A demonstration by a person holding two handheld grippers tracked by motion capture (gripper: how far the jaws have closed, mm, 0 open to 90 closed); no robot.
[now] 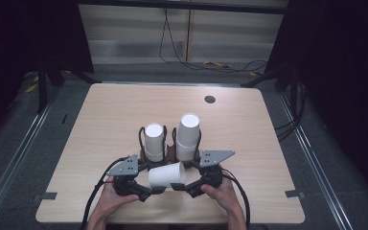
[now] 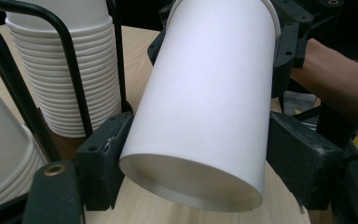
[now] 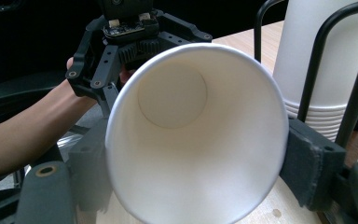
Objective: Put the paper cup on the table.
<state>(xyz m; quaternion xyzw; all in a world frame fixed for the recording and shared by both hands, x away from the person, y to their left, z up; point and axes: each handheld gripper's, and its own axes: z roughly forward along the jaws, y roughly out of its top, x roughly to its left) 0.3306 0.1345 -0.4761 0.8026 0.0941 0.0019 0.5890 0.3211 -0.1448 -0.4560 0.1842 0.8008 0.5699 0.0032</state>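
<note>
Near the front edge of the table (image 1: 249, 120), about midway along it, a single white paper cup (image 1: 167, 175) lies on its side in the air between both tools, its base toward the person's left and its open mouth toward the right. The left gripper (image 1: 157, 190) has its jaws closed on the base end; in the left gripper view the black pads sit against either side of the cup wall (image 2: 205, 93), the left pad pressed on and the right one at the wall's edge. Just behind, toward the middle of the table, a black wire holder (image 1: 141, 136) carries the shorter cup stack (image 1: 154, 141) on the left and the taller cup stack (image 1: 188, 136) on the right. The right gripper (image 1: 178, 187) clamps the rim end, and its view looks straight down the cup's mouth (image 3: 191, 135) with a pad on each side. The step appears to be a hand-over or a joint carry of the loose cup. Doing it well probably means light, even pressure, since thin paper will likely crease or go oval if squeezed; one gripper should release only once the other's hold is sure, and the cup should be kept off the wire holder's uprights.
</note>
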